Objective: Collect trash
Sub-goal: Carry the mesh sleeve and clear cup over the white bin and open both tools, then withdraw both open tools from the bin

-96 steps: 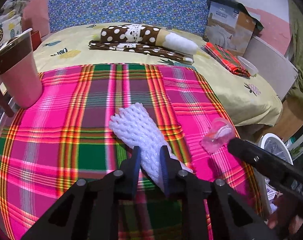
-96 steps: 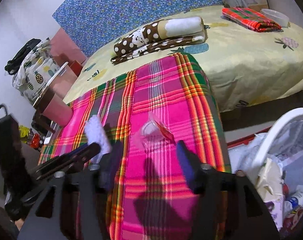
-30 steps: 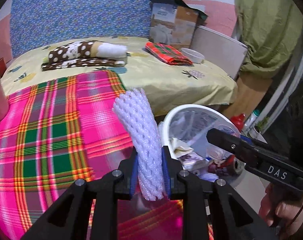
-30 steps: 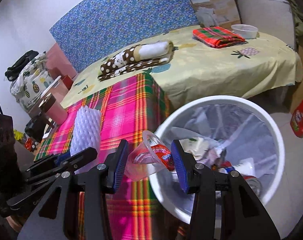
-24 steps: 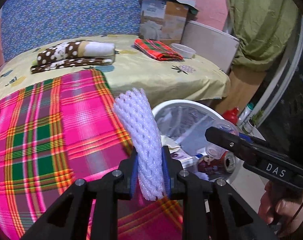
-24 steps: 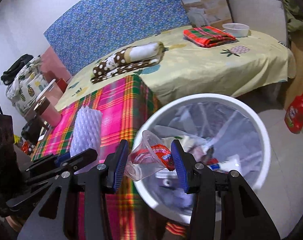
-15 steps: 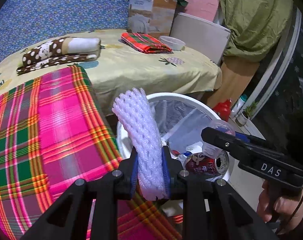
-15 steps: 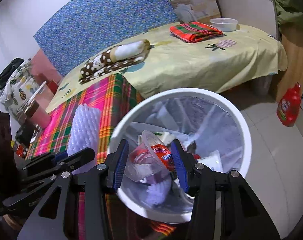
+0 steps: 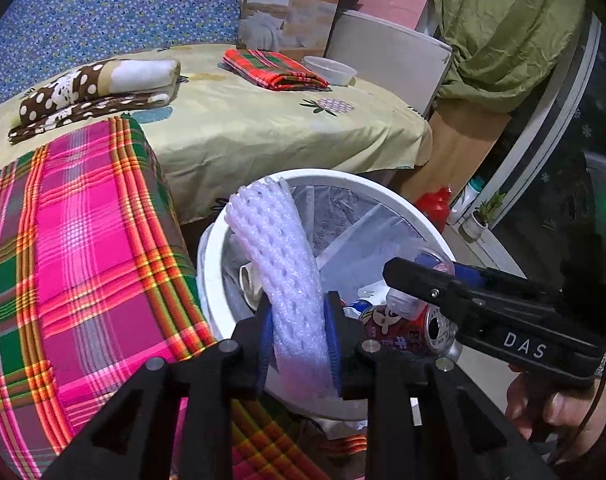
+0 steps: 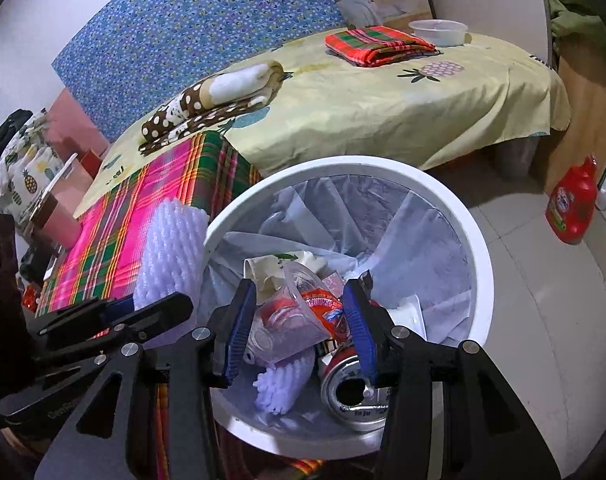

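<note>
My left gripper [image 9: 298,306] holds a white foam net sleeve [image 9: 279,248] upright above the near-left rim of the white lined trash bin [image 9: 207,264]. Its jaws are opening, and the foam still fills the gap and touches both pads. My right gripper [image 10: 299,286] is shut on a crushed clear plastic cup with a red label [image 10: 287,320], held over the inside of the bin [image 10: 479,264]. In the right wrist view the foam net [image 10: 171,248] stands just left of the bin rim. The right gripper [image 9: 423,276] crosses the left wrist view side-on.
The bin holds a soda can [image 10: 355,392], paper and wrappers. A pink plaid cloth [image 9: 83,240] lies left of it, with a yellow sheet [image 9: 263,128] behind carrying folded cloths and a bowl. A red bottle [image 10: 571,208] stands on the tiled floor at right. A hand [image 9: 555,404] grips the right tool.
Both grippers have carried their loads off the plaid cloth, rightward and lower, to over the bin. The foam net and cup remain between the jaws.
</note>
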Available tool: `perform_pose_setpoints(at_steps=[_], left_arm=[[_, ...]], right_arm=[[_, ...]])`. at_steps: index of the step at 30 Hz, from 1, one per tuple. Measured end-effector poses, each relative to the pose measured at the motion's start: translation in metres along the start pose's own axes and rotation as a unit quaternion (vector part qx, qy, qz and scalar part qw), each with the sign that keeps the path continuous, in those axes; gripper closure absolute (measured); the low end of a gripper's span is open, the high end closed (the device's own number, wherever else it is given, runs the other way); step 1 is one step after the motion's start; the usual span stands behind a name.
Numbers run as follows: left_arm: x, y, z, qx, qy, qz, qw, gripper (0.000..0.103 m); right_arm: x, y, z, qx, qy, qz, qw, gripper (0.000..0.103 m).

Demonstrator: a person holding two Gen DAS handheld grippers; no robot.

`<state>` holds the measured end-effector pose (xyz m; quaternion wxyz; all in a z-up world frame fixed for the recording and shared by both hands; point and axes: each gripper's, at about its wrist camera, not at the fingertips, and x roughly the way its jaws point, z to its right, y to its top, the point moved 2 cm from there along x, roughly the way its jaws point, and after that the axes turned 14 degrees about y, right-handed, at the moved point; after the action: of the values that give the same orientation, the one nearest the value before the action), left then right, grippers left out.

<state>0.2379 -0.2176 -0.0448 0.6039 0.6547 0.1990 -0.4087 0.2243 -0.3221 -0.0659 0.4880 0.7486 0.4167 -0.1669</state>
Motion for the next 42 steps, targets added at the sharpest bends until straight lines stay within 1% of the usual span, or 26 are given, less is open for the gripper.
perform_pose_setpoints(at_steps=[4,6,8,9,15,20,24,30,34,38,42], left_arm=[[0.002,0.0,0.003,0.003,-0.007,0.0,1.0,0.072],[0.001,0.0,0.003,0.004,-0.01,0.002,0.9999,0.065],[0.0,0.0,0.004,0.004,-0.015,0.004,0.9999,0.06],[-0.001,0.0,0.004,0.003,-0.016,0.006,0.9998,0.059],[-0.009,0.0,0.002,0.0,-0.02,0.014,0.9997,0.059],[-0.021,-0.006,-0.002,-0.003,-0.015,0.022,0.9996,0.059],[-0.035,-0.014,-0.006,-0.008,-0.007,0.029,0.9995,0.059],[-0.059,-0.03,-0.012,-0.012,0.007,0.041,0.999,0.059],[-0.075,-0.043,-0.013,-0.009,0.017,0.051,0.9985,0.059],[-0.09,-0.053,-0.013,-0.005,0.029,0.06,0.9978,0.059],[-0.105,-0.065,-0.017,-0.007,0.037,0.068,0.997,0.059]], right_arm=[[-0.001,0.001,0.003,0.007,0.001,0.005,1.0,0.055],[-0.003,0.001,0.004,0.009,0.002,0.008,1.0,0.051],[-0.003,0.002,0.004,0.01,0.004,0.011,1.0,0.042],[-0.005,0.003,0.004,0.012,0.004,0.015,1.0,0.041],[-0.014,0.004,0.002,0.012,0.008,0.03,0.999,0.041],[-0.026,0.002,-0.005,0.003,0.01,0.045,0.999,0.041],[-0.034,-0.006,-0.016,-0.009,0.015,0.053,0.998,0.041],[-0.049,-0.023,-0.038,-0.038,0.011,0.063,0.997,0.041],[-0.058,-0.032,-0.048,-0.051,0.016,0.073,0.996,0.041],[-0.066,-0.041,-0.06,-0.067,0.013,0.082,0.994,0.041],[-0.069,-0.05,-0.07,-0.077,0.013,0.082,0.994,0.041]])
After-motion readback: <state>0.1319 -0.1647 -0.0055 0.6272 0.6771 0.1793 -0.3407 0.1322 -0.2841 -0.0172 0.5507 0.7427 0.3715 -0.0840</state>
